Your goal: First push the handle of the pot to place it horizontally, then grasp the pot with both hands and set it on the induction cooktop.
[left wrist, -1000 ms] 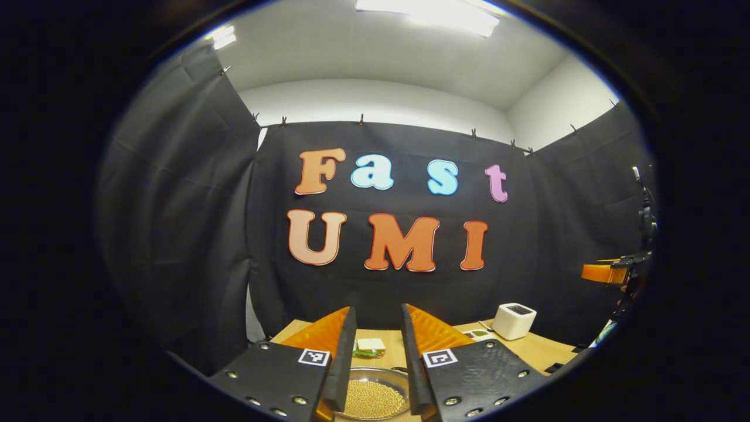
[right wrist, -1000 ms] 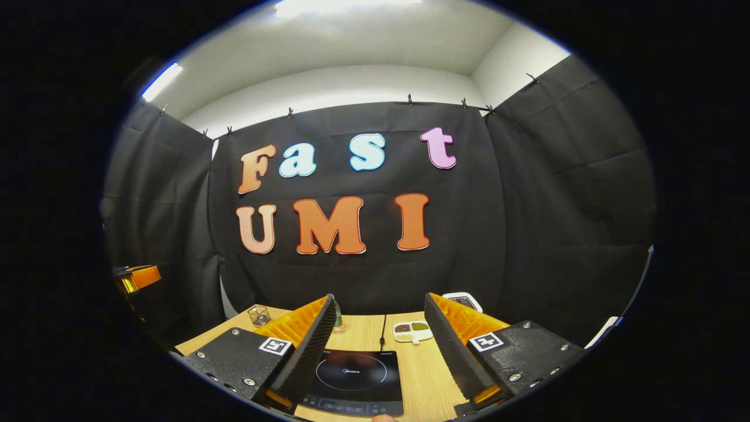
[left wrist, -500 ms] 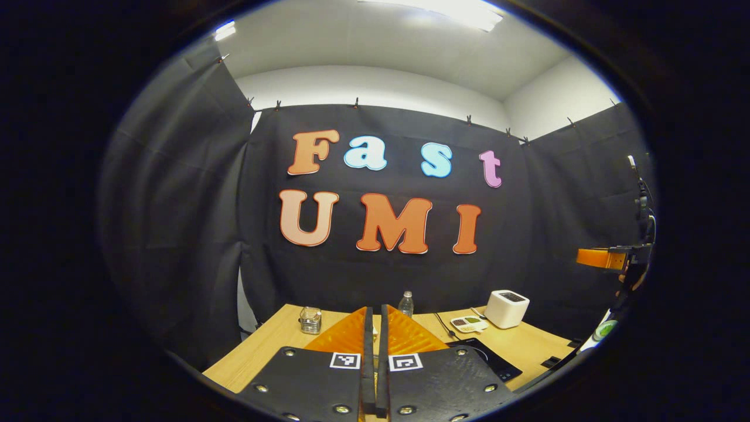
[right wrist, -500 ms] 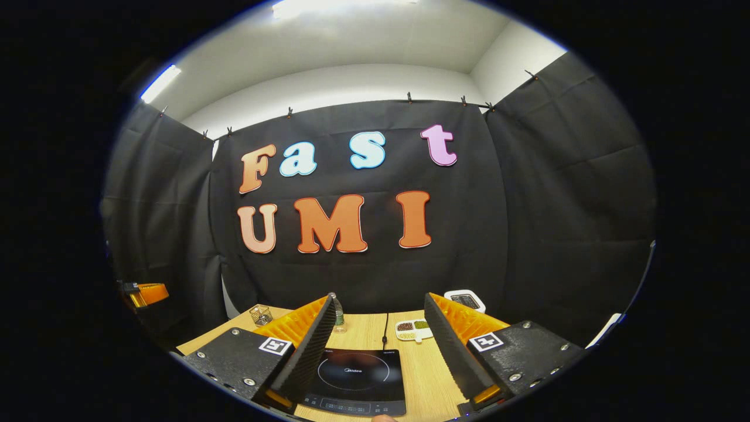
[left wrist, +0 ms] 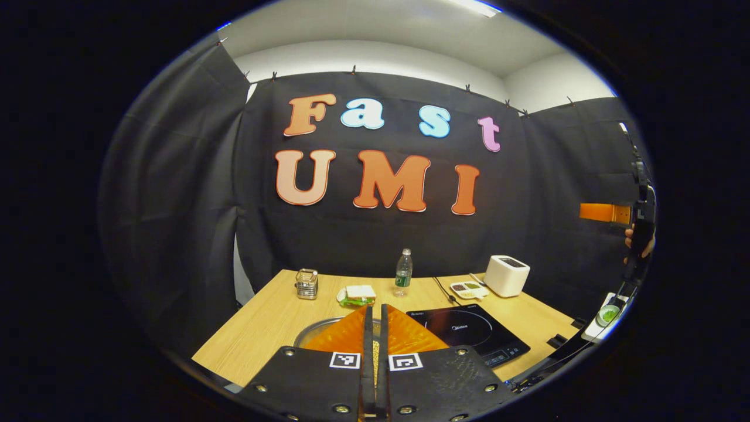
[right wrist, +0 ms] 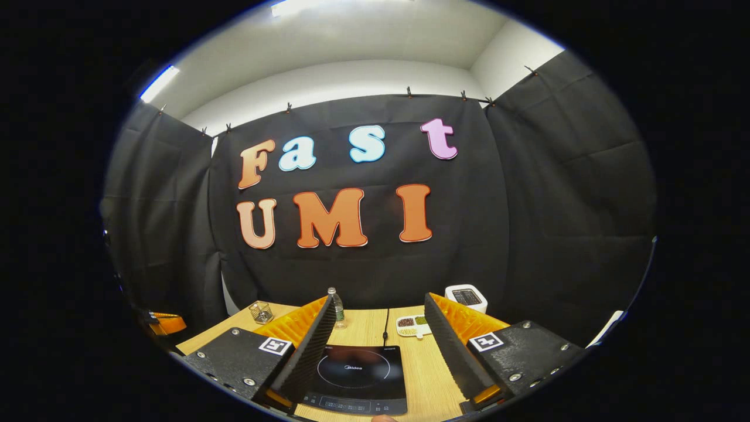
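two grippers hover over the table point(left wrist: 263, 316): left gripper point(left wrist: 374, 313) pressed together above the pot point(left wrist: 313, 331); right gripper point(right wrist: 379, 319) spread, induction cooktop point(right wrist: 354, 378) at 6 o'clock.

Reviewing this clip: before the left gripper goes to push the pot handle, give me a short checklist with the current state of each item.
1. Left gripper closed for pushing: ok, its fingers meet with nothing between them.
2. Pot located: ok, its metal rim shows on the wooden table just beyond the left gripper.
3. Pot handle direction: cannot tell, the gripper hides it.
4. Induction cooktop free to receive the pot: ok, nothing sits on it.
5. Right gripper ready for the two-handed grasp: ok, open, above the cooktop's near side.
6. Water bottle and sandwich out of the way: ok, both stand behind the pot.
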Available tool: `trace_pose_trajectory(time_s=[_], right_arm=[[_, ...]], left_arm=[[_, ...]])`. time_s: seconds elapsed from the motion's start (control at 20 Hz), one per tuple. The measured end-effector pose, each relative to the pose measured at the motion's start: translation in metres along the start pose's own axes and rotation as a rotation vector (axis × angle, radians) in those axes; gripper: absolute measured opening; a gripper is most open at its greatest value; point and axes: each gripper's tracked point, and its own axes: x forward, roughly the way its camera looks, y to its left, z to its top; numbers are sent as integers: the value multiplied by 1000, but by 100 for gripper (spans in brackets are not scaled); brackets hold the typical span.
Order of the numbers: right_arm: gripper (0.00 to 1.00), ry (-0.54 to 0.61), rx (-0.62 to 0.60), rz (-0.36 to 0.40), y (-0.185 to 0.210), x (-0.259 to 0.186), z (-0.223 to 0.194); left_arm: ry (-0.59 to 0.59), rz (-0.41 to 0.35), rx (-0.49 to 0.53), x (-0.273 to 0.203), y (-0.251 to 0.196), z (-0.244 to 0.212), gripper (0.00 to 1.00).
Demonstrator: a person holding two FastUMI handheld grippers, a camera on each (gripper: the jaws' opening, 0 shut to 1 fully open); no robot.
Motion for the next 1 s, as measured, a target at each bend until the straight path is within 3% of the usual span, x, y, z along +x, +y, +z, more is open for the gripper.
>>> trace_pose_trajectory(time_s=[1.0], right_arm=[[95,55,-18,17,16,14,-29]], left_arm=[[337,81,-75,-17,50,-188,3]])
